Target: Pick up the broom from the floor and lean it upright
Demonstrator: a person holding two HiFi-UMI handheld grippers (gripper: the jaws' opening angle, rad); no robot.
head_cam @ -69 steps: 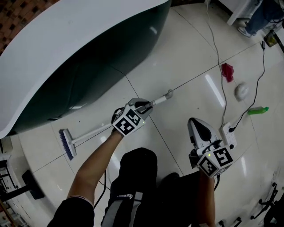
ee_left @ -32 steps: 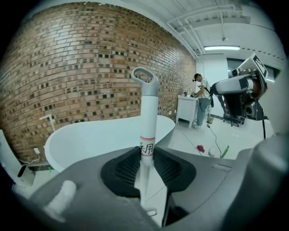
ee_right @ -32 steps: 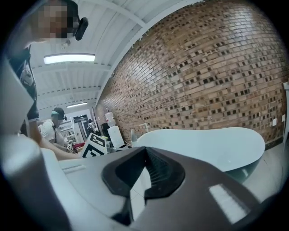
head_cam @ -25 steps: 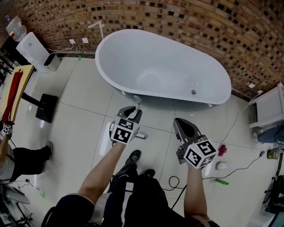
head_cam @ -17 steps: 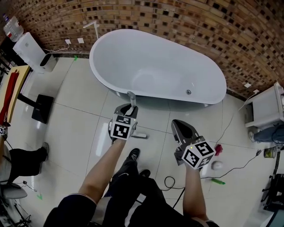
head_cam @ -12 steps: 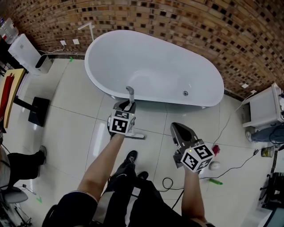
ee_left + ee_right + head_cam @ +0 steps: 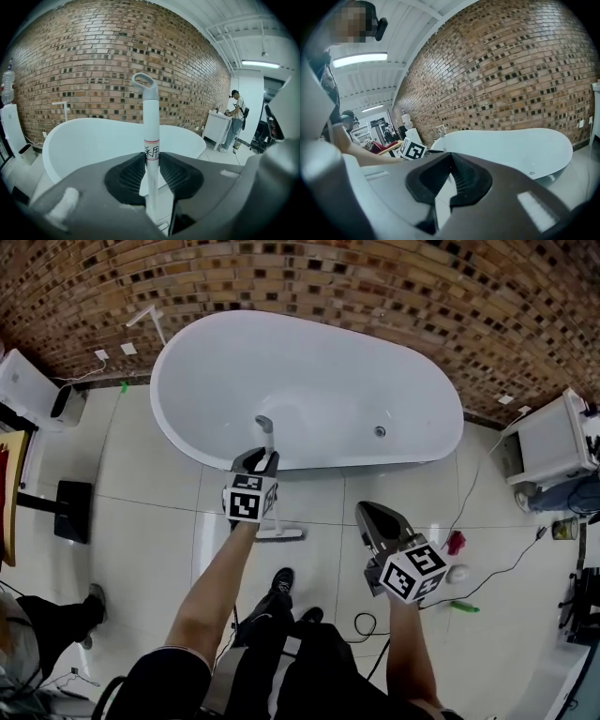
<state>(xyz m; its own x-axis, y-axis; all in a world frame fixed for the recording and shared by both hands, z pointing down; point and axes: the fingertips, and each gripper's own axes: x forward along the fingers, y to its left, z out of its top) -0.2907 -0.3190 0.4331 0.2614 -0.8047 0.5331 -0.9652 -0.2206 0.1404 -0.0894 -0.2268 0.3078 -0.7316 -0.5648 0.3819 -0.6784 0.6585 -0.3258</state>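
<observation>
The broom stands upright, its white handle [image 7: 269, 439] rising in front of the bathtub's near rim [image 7: 187, 442] and its brush head [image 7: 281, 533] on the floor tiles. My left gripper [image 7: 258, 457] holds the handle; in the left gripper view the handle [image 7: 151, 122] runs up between the two black pads [image 7: 129, 176], which touch it on both sides while the jaws are opening. The handle's grey loop end [image 7: 143, 84] stands above the tub [image 7: 84, 140]. My right gripper [image 7: 375, 515] hangs over the floor to the right, shut, with nothing in it [image 7: 450, 161].
A brick wall runs behind the tub. A white cabinet [image 7: 548, 442] stands at the right, with a cable, a red rag [image 7: 456, 542] and a green bottle [image 7: 464, 607] on the floor nearby. A black stand [image 7: 73, 512] is at the left. A person [image 7: 236, 119] stands far right.
The broom lay flat on the floor 2.8 s ago; it now stands upright. Over the last second my left gripper carried it closer to the tub's near rim. The right gripper drifted slightly.
</observation>
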